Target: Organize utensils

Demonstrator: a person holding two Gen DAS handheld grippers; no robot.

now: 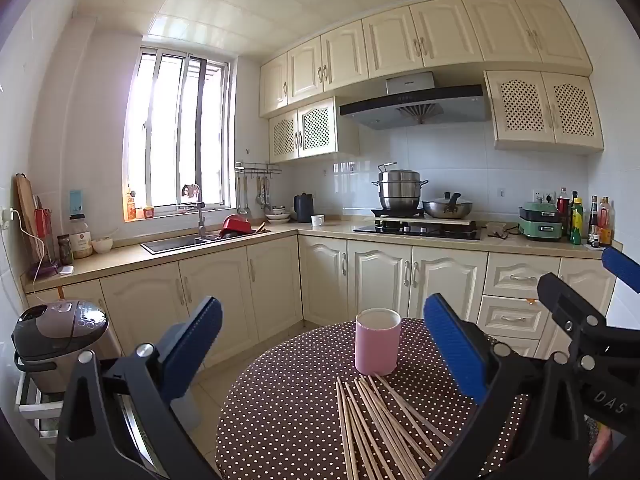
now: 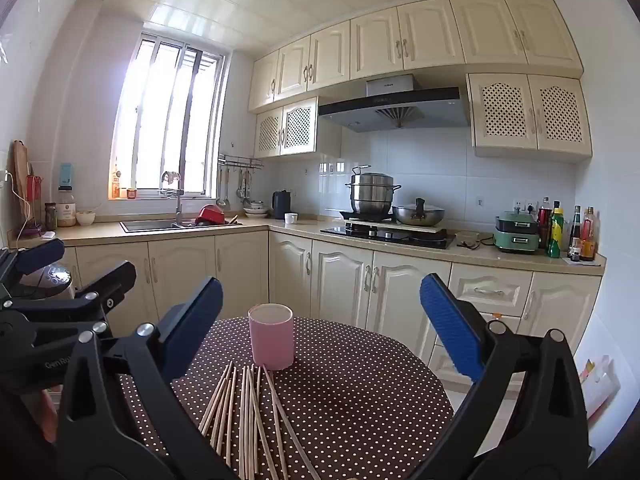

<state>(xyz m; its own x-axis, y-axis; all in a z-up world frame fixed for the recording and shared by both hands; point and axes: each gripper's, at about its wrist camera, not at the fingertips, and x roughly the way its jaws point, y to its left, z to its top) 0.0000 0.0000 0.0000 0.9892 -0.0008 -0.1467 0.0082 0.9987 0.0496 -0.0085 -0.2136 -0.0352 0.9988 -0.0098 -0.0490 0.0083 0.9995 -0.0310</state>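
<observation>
One pink cup [image 1: 377, 341] stands behind roughly a dozen chopsticks [image 1: 376, 424]; both tongs [image 1: 320, 344] [image 2: 320, 328] gape, empty.

Bare wooden chopsticks [image 1: 376, 420] lie on matt, polka-dotted cloth [image 1: 280, 400].

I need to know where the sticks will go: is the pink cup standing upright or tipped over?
Upright. The pink cup stands on its base on the dotted tablecloth, its open rim facing up, just beyond the chopsticks.
</observation>
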